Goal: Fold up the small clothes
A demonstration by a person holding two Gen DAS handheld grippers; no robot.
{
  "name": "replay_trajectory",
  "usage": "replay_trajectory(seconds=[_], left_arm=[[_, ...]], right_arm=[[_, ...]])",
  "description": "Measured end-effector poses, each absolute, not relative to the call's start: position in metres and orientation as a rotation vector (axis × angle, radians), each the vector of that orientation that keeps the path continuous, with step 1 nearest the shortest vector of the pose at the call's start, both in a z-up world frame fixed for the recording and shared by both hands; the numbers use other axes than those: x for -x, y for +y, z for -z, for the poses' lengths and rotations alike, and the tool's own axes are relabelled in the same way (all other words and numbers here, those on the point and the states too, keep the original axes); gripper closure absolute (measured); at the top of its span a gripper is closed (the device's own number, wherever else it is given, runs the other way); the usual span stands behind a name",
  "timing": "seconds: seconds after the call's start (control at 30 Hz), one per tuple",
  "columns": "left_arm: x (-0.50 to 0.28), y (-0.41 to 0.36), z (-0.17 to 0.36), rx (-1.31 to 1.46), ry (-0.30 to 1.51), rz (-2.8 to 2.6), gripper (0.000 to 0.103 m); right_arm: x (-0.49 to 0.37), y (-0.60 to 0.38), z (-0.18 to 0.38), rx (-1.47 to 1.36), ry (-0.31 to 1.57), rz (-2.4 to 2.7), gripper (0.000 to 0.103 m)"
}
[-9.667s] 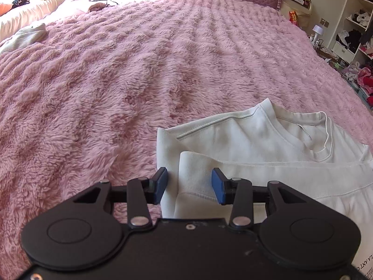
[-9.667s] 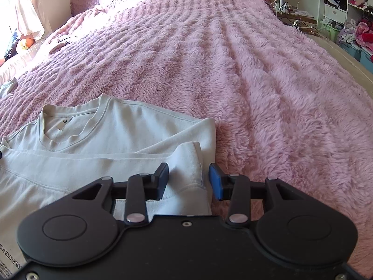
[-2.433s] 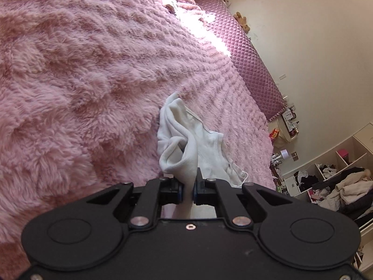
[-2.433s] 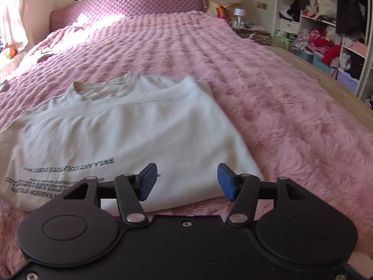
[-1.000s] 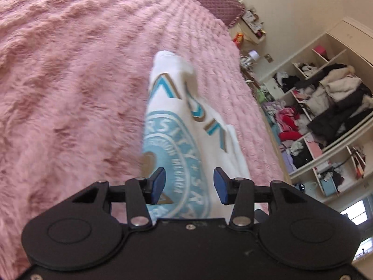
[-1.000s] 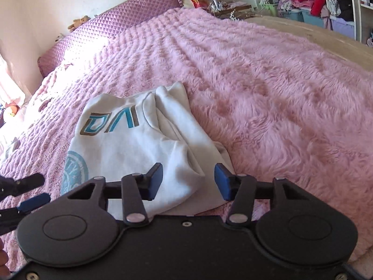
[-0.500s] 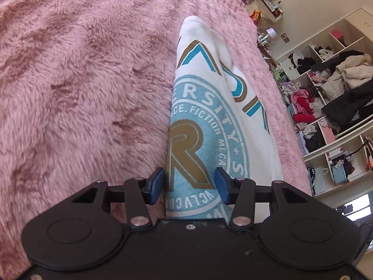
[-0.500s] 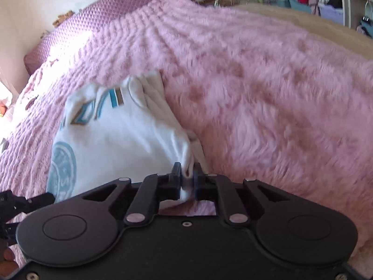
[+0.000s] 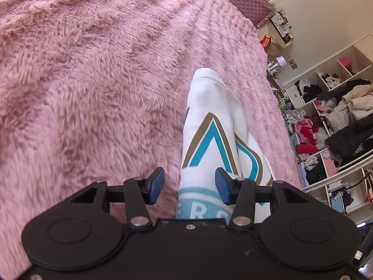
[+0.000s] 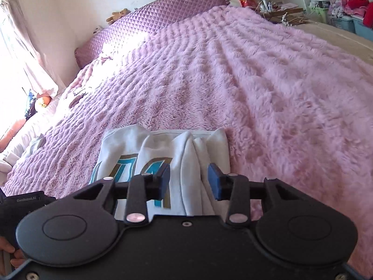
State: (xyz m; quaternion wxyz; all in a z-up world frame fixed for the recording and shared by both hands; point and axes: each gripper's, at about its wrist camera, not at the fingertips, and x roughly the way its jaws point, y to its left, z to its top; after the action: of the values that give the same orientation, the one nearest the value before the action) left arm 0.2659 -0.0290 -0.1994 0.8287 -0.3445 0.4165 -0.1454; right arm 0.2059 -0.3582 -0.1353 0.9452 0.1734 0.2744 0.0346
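The white shirt (image 10: 160,149) lies folded into a soft, thick bundle on the fluffy pink bedspread (image 10: 268,88), near the bed's close end. Its cloth looks smooth and matte, with rounded folds bunched along its right side and a print of teal and bronze angular letters; in the left wrist view the shirt (image 9: 216,126) shows a chevron and part of a pale blue ring with letters, cut off by the claw body. The bedspread (image 9: 93,81) is long-piled and rippled in rows.

The right claw (image 10: 188,182) has just been opening: its blue pads stand apart on either side of a raised fold, and neither visibly presses the cloth. The left claw (image 9: 188,186) is open too, its right pad at the shirt's edge, its left pad over bare fur. How the shirt's near end lies is hidden beneath both black claw bodies.

Beyond, a quilted purple headboard (image 10: 151,21) backs the bed, and open shelves (image 9: 338,121) hold heaps of clothes, too jumbled to sort out. A fingertip (image 10: 9,248) shows at the lower left corner.
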Motion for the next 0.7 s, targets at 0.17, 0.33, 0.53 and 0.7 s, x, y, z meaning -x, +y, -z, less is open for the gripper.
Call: replay_trajectory(seconds=[0.17,0.33,0.53,0.7], left_arm=[[-0.291,-0.037,0.202,0.739,0.886,0.317,0.054],[-0.297,-0.041,0.207,0.738,0.896,0.332,0.053],[-0.295,-0.042,0.212,0.746,0.896,0.337,0.051],[-0.296,-0.046,0.201,0.744,0.862,0.343,0.052]], right_arm=[[-0.249,-0.357,0.144,-0.37,0.616,-0.089,0.067],[-0.267,-0.356,0.157,-0.4,0.665,-0.099,0.067],[-0.278,-0.361,0.161,-0.449,0.687,-0.121,0.082],[-0.255,-0.362,0.134,-0.444,0.536,-0.05,0.098]])
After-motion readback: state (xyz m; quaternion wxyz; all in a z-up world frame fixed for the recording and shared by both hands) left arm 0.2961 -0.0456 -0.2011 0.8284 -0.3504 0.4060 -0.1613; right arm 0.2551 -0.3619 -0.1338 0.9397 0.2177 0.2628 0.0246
